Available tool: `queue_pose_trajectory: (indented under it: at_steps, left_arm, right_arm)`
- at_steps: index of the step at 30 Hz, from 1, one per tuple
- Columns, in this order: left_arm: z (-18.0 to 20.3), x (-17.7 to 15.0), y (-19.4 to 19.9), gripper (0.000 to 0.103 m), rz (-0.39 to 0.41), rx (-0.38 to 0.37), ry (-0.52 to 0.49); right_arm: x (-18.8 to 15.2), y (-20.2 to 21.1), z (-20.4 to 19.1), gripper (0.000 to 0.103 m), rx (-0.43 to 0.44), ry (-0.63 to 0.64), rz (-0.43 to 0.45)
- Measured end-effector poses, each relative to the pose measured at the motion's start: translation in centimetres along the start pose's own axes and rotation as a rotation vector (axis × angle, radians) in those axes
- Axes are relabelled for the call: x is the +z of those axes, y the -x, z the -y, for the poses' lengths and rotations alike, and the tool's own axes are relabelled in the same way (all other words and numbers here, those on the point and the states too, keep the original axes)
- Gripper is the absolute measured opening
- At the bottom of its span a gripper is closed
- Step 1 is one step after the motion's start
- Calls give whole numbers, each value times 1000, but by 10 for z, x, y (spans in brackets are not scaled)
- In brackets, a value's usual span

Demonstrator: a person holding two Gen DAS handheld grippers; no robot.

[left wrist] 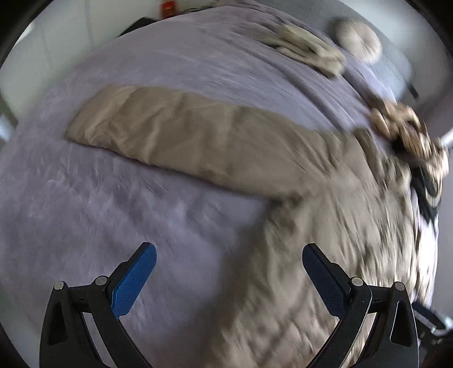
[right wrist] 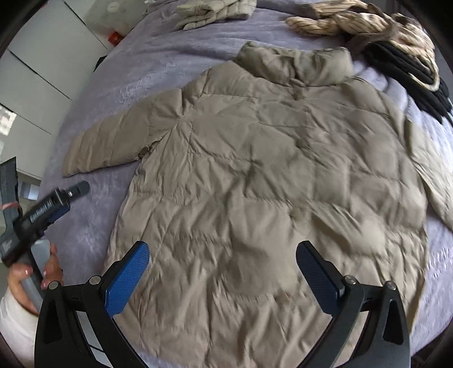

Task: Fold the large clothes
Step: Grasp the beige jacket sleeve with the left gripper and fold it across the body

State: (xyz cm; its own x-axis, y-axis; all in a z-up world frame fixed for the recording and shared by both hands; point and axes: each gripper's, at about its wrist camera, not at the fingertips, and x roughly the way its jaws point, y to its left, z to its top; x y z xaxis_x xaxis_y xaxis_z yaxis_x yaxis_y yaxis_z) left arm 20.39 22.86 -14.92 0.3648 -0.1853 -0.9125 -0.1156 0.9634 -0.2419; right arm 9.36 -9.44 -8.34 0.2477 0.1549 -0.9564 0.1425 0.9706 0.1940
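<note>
A beige quilted puffer jacket (right wrist: pixel 269 169) lies spread flat on a lilac bedspread (right wrist: pixel 158 65), collar at the far side, both sleeves stretched outward. My right gripper (right wrist: pixel 222 254) hovers open above the jacket's near hem, nothing between its blue pads. In the left wrist view the jacket's left sleeve (left wrist: pixel 181 136) runs across the bed and the body (left wrist: pixel 334 240) fills the right side. My left gripper (left wrist: pixel 229 254) is open over the bedspread beside the jacket's side edge. The left gripper's body (right wrist: pixel 48 206) shows at the left edge of the right wrist view, held by a hand (right wrist: pixel 19 280).
A folded beige garment (right wrist: pixel 215 12) lies at the far side of the bed. A striped cream and black heap of clothes (right wrist: pixel 390 42) sits at the far right. A round fluffy cushion (left wrist: pixel 358 38) rests near the headboard. White cupboards (right wrist: pixel 36 68) stand left of the bed.
</note>
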Motion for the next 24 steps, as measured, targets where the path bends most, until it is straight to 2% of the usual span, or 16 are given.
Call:
queue_pose_trajectory:
  at_steps: [2,5,7,8,9,10,12,13,14,15,16,17,18,20,24]
  left_arm:
    - [-26,18,-16,103,28,-21,67]
    - [-65,46,-43,103,54,-52,185]
    - [-89,62,-63,103,60,-94,257]
    - [-97,68,-72,103,59,-111,278]
    - [-107,74,-83,103,59,-125,308]
    - [-115,80,-92,103,59,-131,334]
    - [-129,91,-107,103,69,-133,383]
    - [-133,95,-111,100,79,-126,400]
    - [-136,99,-112,83,96,-103,415]
    - [-138,104,-113,55,101,-83,416]
    - [-139,106,-112,38,106,-76,411]
    - [-142,108,-112,7,115,-123,408]
    - [-145,110,-111,6,122,-174,416]
    - [-145,114,-103,6,142,-190,408]
    - [-130,121,-71,6,213,-217,311]
  right_arm:
    - [13,-15,-6,102,6,4,5]
    - [32,-38,-18,87,32,7,6]
    - [44,-54,-26,65,63,22,8]
    - [48,-61,-30,57,81,29,8]
    - [51,-67,-34,39,94,35,5]
    - [55,-74,-38,30,107,40,-2]
    - [65,-88,-45,25,141,42,-7]
    - [68,-92,-48,22,149,45,-3]
    - [72,-95,-50,22,153,51,2]
    - [75,-98,-54,21,156,58,9]
    - [80,-102,-58,21,162,68,17]
    - [84,-106,-62,21,167,72,24]
    - [90,-108,-65,21,177,73,31]
    - [100,-114,-71,21,198,73,45]
    - [120,-133,-90,21,245,79,69]
